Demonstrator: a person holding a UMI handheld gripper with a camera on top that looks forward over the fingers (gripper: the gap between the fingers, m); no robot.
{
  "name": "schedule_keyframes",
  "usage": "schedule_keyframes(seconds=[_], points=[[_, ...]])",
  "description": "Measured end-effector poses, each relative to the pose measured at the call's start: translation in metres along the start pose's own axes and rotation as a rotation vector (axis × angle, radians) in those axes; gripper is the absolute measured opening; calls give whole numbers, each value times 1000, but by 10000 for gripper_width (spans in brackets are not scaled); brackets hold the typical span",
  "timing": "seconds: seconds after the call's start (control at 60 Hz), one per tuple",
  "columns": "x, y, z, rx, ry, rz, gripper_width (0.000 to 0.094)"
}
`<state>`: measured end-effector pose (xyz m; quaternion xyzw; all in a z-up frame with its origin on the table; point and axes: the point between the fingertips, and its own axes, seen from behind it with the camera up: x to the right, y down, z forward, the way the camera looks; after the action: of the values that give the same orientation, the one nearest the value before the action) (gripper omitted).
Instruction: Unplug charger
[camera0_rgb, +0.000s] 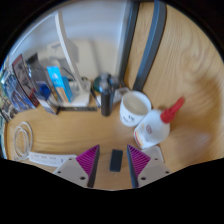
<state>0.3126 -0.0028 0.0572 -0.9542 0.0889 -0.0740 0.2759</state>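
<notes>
My gripper (117, 160) hangs over a wooden table (190, 70). Its two fingers with magenta pads (89, 159) stand apart. A small black block (116, 158), which looks like the charger, stands between the fingers with a gap at either side. A white power strip (38, 158) lies just left of the left finger, with a white cable (20, 140) looping beyond it. I cannot see where the black block is plugged in.
A white mug (134, 106) and a white bottle with a red cap (160, 122) stand just beyond the fingers. A dark tumbler (104, 92) stands behind the mug. Clutter of plastic containers (45, 85) fills the far left. A dark chair frame (152, 45) rises beyond the table.
</notes>
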Motion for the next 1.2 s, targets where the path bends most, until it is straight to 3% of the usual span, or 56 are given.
schedule_keyframes(seconds=[0.167,0.283,0.4,0.567,0.767,1.2], points=[[-25,-70,-90,231,-95,15,779],[-52,-89,-158,376,-175,9,811],[-76,-75,-202,450,-244,-4,816],[-107,-18,-222,450,-271,-79,843],[-142,52,-231,378,-374,-124,848],[-146,97,-246,369,-388,-175,838]])
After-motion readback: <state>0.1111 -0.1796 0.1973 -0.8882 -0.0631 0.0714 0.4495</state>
